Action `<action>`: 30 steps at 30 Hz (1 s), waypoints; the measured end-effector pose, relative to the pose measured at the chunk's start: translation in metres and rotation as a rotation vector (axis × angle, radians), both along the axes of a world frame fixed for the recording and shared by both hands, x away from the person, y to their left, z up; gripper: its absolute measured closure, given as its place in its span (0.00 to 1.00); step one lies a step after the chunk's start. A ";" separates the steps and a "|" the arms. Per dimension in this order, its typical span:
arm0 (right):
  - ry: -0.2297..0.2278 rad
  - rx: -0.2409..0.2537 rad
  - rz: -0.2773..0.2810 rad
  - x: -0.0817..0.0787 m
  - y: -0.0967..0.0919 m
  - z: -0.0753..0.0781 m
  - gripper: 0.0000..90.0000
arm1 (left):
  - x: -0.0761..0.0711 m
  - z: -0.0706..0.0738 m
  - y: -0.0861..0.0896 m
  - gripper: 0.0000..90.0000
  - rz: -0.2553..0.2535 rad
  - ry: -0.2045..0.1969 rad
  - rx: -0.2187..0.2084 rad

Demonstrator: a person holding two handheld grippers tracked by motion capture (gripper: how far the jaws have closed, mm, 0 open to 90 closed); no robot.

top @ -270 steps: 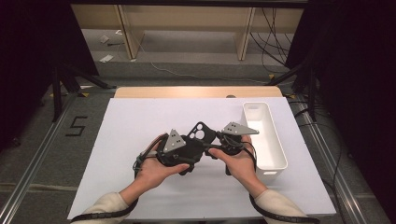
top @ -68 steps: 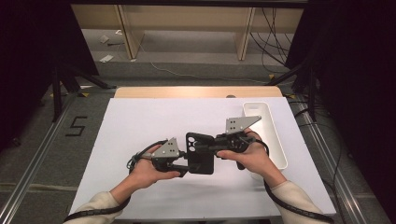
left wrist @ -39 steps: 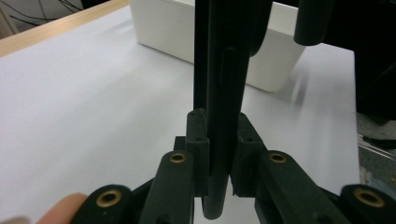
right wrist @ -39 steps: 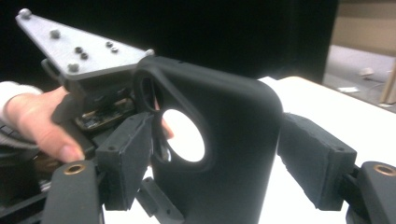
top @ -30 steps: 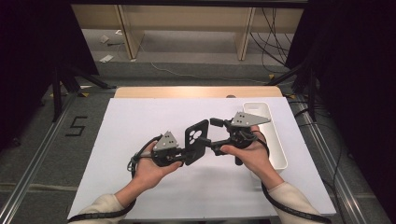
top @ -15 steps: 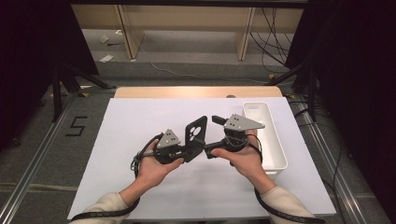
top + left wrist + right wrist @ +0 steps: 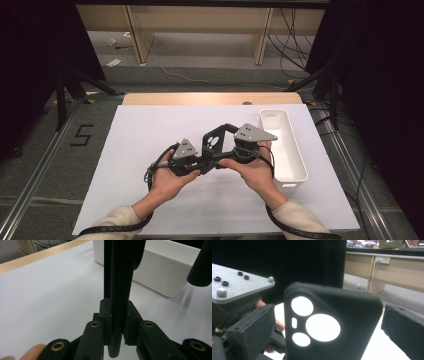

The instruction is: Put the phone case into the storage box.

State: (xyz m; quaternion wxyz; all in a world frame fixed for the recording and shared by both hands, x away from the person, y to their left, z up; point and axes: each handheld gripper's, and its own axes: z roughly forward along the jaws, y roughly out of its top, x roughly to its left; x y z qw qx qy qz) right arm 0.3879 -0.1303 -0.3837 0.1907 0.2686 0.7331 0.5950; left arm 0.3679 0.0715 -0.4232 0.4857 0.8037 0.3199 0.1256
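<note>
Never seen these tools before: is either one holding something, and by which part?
Yes. The left gripper clamps a black phone case by its thin edge; the right gripper stands open around it.

The phone case (image 7: 329,327) is cut off by the right gripper view's bottom edge; its lower end is perhaps hidden.

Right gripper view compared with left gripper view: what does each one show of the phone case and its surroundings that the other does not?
Right gripper view: the phone case seen from its back, with round camera openings, between the jaws of the right gripper, which have just been opening and stand clear of it; wooden furniture is behind. Left gripper view: the case edge-on, clamped upright in the left gripper, with a white bin beyond. Shared: the black case and the white table.
</note>
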 end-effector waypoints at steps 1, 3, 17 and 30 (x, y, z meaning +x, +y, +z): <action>0.001 -0.003 -0.002 0.000 0.001 0.000 0.01 | 0.000 0.000 0.000 0.89 -0.001 -0.002 0.000; 0.005 -0.004 -0.008 0.001 0.002 -0.001 0.01 | 0.000 0.000 -0.001 0.89 -0.005 0.000 0.003; -0.022 -0.018 -0.035 0.000 0.005 -0.003 0.12 | -0.001 0.000 -0.002 0.88 -0.006 0.001 -0.003; -0.035 0.018 -0.041 -0.002 0.005 -0.002 0.15 | 0.000 0.002 0.000 0.88 -0.007 -0.020 -0.011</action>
